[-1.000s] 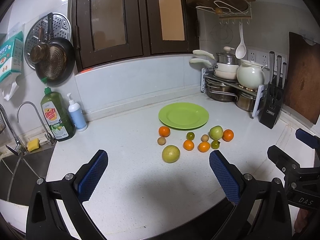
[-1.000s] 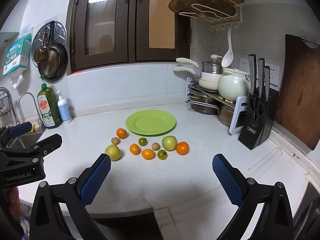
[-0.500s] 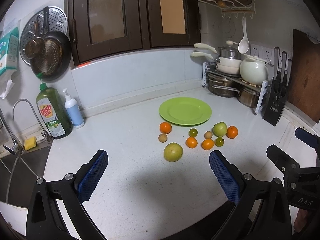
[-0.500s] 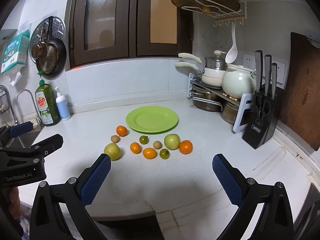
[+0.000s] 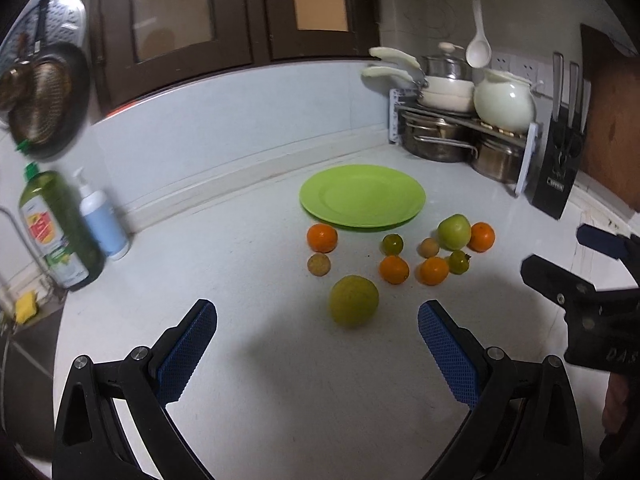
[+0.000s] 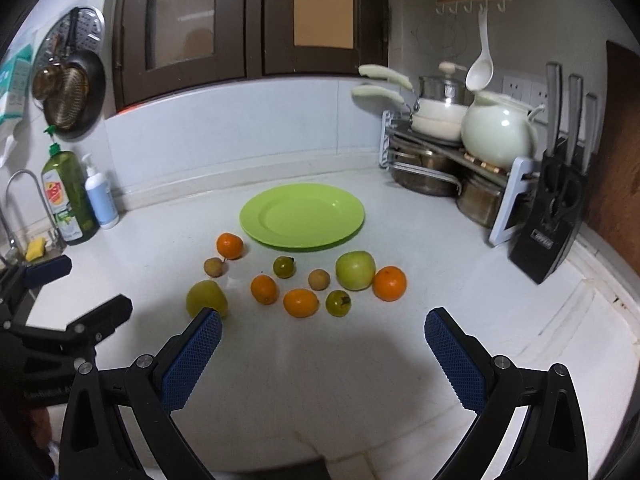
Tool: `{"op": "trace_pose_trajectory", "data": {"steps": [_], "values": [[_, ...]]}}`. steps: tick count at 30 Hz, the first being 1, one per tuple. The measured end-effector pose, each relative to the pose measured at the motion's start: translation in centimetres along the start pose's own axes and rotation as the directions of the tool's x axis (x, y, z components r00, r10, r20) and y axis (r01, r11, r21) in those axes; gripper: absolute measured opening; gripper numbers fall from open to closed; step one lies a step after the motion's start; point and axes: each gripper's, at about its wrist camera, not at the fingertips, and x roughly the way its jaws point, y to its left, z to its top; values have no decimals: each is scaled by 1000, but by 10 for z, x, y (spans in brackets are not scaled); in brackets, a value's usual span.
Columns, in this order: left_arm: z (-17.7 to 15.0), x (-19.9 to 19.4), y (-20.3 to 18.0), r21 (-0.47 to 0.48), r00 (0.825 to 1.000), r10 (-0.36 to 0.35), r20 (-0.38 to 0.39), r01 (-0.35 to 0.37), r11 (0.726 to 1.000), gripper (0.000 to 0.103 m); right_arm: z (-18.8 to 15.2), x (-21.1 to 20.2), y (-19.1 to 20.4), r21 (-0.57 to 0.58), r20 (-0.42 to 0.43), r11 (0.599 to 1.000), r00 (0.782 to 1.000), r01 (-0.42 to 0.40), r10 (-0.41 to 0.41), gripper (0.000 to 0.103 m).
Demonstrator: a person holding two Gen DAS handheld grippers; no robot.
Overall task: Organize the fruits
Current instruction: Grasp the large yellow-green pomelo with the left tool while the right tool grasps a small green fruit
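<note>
Fruits lie loose on the white tabletop (image 6: 460, 320), all ahead of your fingers and in front of the empty green plate (image 6: 302, 216); none is on it.

Left gripper (image 5: 318, 332): fingers spread wide, holding nothing. The large yellow-green fruit (image 5: 354, 301) sits just beyond the tips, between the two fingers and slightly toward the right one. Farther out are an orange (image 5: 322, 238) and a small brown fruit (image 5: 319, 264).

Right gripper (image 6: 322, 332): fingers released, holding nothing. A second orange (image 6: 301, 302) and a small green fruit (image 6: 338, 303) lie straight ahead between the tips. The green apple (image 6: 355, 270) and a third orange (image 6: 389, 283) lie touching, farther out and toward the right finger.

View differences:
- In the right wrist view the blue left pad (image 6: 192, 362) covers the lower edge of the large yellow-green fruit; the left wrist view shows that fruit whole.
- The right wrist view shows the sink tap (image 6: 24, 200) and yellow sponge (image 6: 35, 249) clearly; in the left wrist view they sit at the blurred frame edge.
- Each view shows the other gripper at its frame edge, beside the fruit group and touching nothing.
- Both views show the dish soap bottle (image 6: 68, 200), the pot rack (image 6: 452, 164) and the knife block (image 6: 556, 216), all well apart from the fingers.
</note>
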Motion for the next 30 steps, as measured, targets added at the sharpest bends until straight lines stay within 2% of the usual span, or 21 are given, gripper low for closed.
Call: {"op": "trace_pose_trajectory", "data": {"steps": [7,13,16,19,22,27,30], "values": [[1,39,3,88,996,-92,-11,93,992,90,5,42,5,11,-53,999,998,43,-42,95],[3,65,1,46,988,-148,-52,151,988,81,3,73,-2,36,-124,998,991,59,-54,80],[0,77,-4,24,990,-128,-64,130,991,77,1,88,-9,31,-149,999,988,29,-24,76],[-4,87,-11,-13,988,-117,-100,116,993,75,1,105,-15,1,-183,1000,983,-9,9,68],[-6,98,-19,-17,987,-99,-127,98,995,68,0,117,-21,-15,-206,1000,978,-26,22,62],[-9,106,-24,-24,986,-68,-153,66,998,64,-3,138,-29,-32,-250,997,967,-65,55,48],[-9,111,-25,-30,984,-64,-168,60,998,62,-5,146,-29,-38,-264,996,962,-85,72,45]]}}
